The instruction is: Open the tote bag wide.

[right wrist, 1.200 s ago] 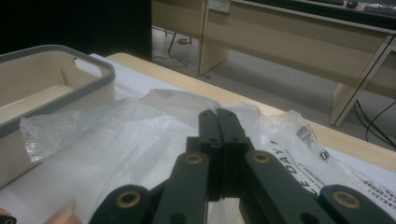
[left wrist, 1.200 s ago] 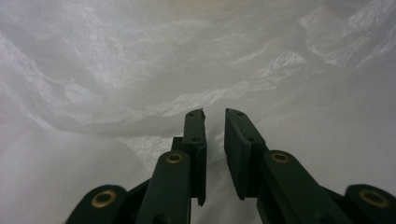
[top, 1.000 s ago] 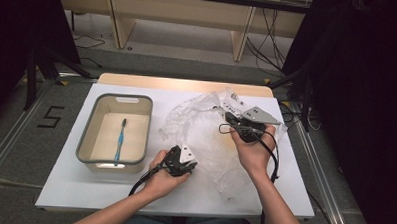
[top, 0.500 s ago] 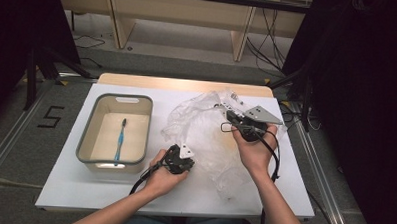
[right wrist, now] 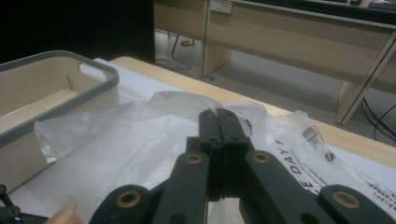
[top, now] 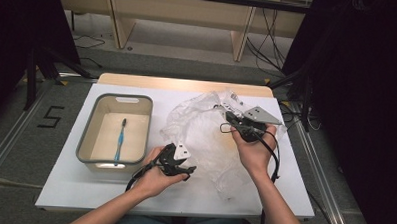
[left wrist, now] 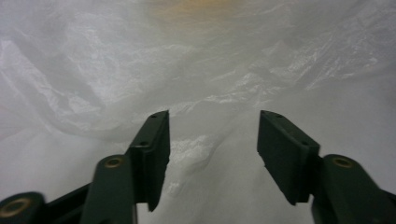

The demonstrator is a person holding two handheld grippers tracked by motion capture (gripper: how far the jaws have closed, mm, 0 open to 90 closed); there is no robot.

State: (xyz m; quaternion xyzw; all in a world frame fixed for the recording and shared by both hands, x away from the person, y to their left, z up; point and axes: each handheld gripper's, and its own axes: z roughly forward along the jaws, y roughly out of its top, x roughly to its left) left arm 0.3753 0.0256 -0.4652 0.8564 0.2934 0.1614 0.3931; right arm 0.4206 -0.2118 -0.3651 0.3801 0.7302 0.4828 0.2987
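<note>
A crumpled clear plastic bag [top: 201,129] lies on the white table [top: 84,188], right of centre. My right gripper [top: 226,115] is at the bag's far edge, shut on a fold of the film; in the right gripper view its jaws [right wrist: 218,115] are pressed together with the bag [right wrist: 140,135] spread around them. My left gripper [top: 187,166] sits at the bag's near left edge. In the left gripper view it [left wrist: 212,140] stands open, low over the bag [left wrist: 196,70], with nothing between the pads.
A beige bin with a grey rim [top: 114,97] stands at the table's left and holds a blue toothbrush [top: 119,139]. The bin's rim [right wrist: 70,60] also appears in the right gripper view. Wooden desks and cables lie beyond the table's far edge.
The left gripper has shifted slightly toward the near edge. The right gripper has barely moved, and the bag's folds have settled a little.
</note>
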